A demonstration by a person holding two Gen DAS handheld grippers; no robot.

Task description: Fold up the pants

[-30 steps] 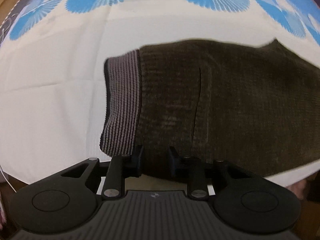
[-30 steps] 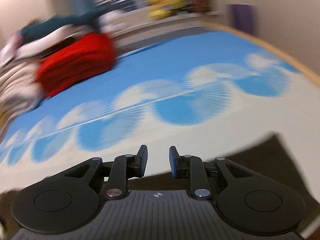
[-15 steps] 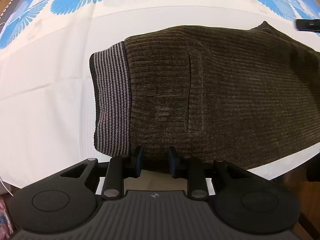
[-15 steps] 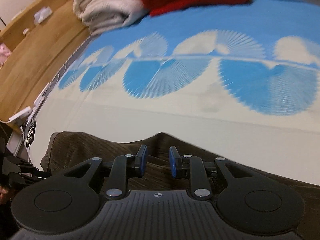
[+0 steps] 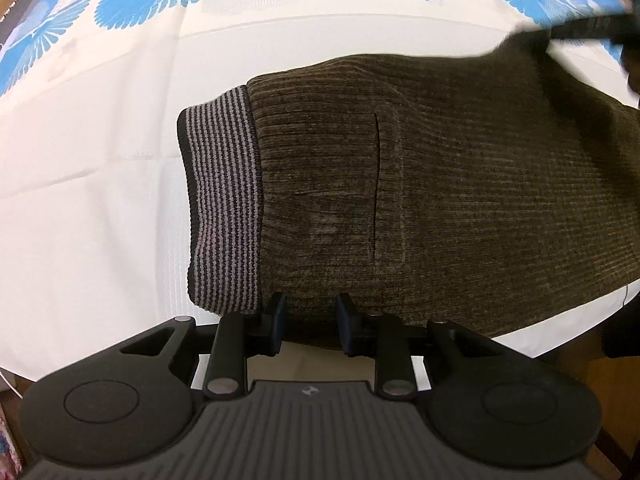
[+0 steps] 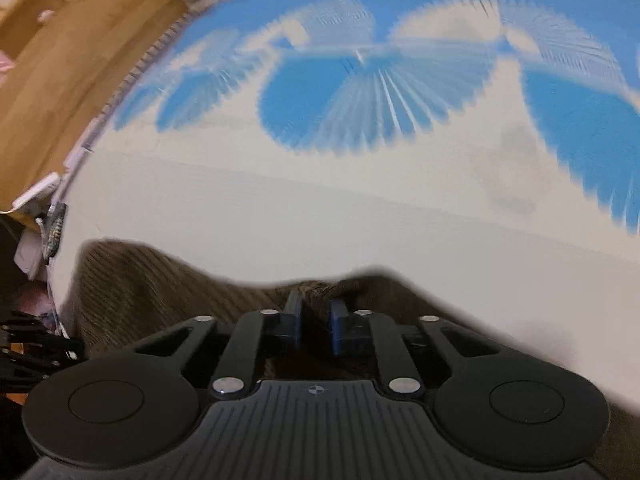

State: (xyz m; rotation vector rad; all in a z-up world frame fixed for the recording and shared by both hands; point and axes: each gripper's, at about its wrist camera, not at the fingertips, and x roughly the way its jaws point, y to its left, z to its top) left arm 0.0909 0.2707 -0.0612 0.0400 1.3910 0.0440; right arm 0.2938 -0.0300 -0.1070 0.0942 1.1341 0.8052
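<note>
Dark brown ribbed pants (image 5: 460,184) lie flat on the bed, with a grey striped waistband (image 5: 224,200) at the left and a back pocket slit in the middle. My left gripper (image 5: 308,316) is open at the near edge of the pants, just right of the waistband, with cloth between its fingers. In the right wrist view the pants (image 6: 160,292) fill the bottom. My right gripper (image 6: 316,320) stands narrowly open over a raised fold at the far edge of the pants; whether it pinches the cloth is unclear. It also shows blurred in the left wrist view (image 5: 592,32).
The bed sheet (image 5: 100,184) is white with blue fan patterns (image 6: 360,92). A wooden floor (image 6: 60,60) lies left of the bed. Folded cloth sits at the far top, blurred. The bed's near edge runs just under my left gripper.
My right gripper has moved down onto the far edge of the pants and its fingers have narrowed around a fold. My left gripper has stayed at the near edge.
</note>
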